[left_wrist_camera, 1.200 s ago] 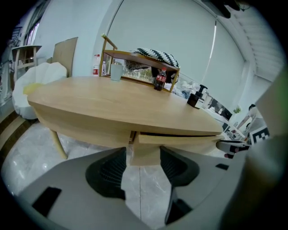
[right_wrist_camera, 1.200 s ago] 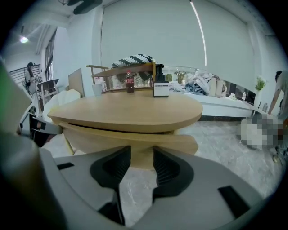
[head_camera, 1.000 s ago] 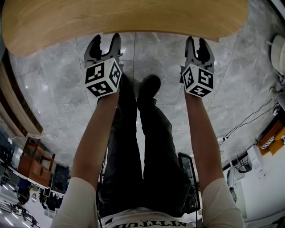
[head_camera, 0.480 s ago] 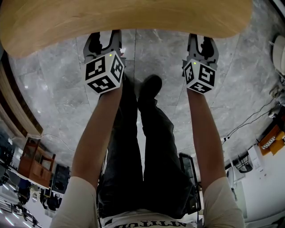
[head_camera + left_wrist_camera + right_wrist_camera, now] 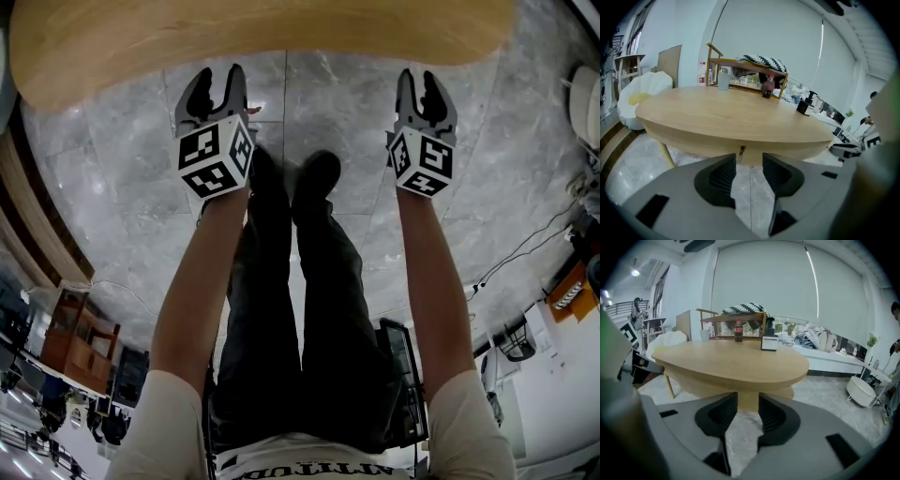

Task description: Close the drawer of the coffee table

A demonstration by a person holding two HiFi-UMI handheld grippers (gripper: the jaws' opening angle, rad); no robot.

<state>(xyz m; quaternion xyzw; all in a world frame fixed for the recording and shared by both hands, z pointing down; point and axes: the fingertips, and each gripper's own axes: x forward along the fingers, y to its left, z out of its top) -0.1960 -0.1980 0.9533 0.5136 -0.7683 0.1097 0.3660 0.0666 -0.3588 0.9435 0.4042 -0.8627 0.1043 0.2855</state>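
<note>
In front of the coffee table, the left gripper and right gripper hover, jaws just narrowed partway with nothing between them. The drawer appears flush beneath the top, so closing seems done.

A bottle stands far back on the coffee table.

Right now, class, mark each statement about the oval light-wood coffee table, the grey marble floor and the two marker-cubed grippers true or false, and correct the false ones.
1. The left gripper grips the oval light-wood coffee table. False: its jaws, which have just been closing partway, stand apart and empty, short of the edge.
2. The grey marble floor lies below both grippers. True.
3. A dark red-labelled bottle stands on the table. True.
4. The right gripper is shut on the bottle. False: its jaws, which have just been closing partway, stand apart and empty.
</note>
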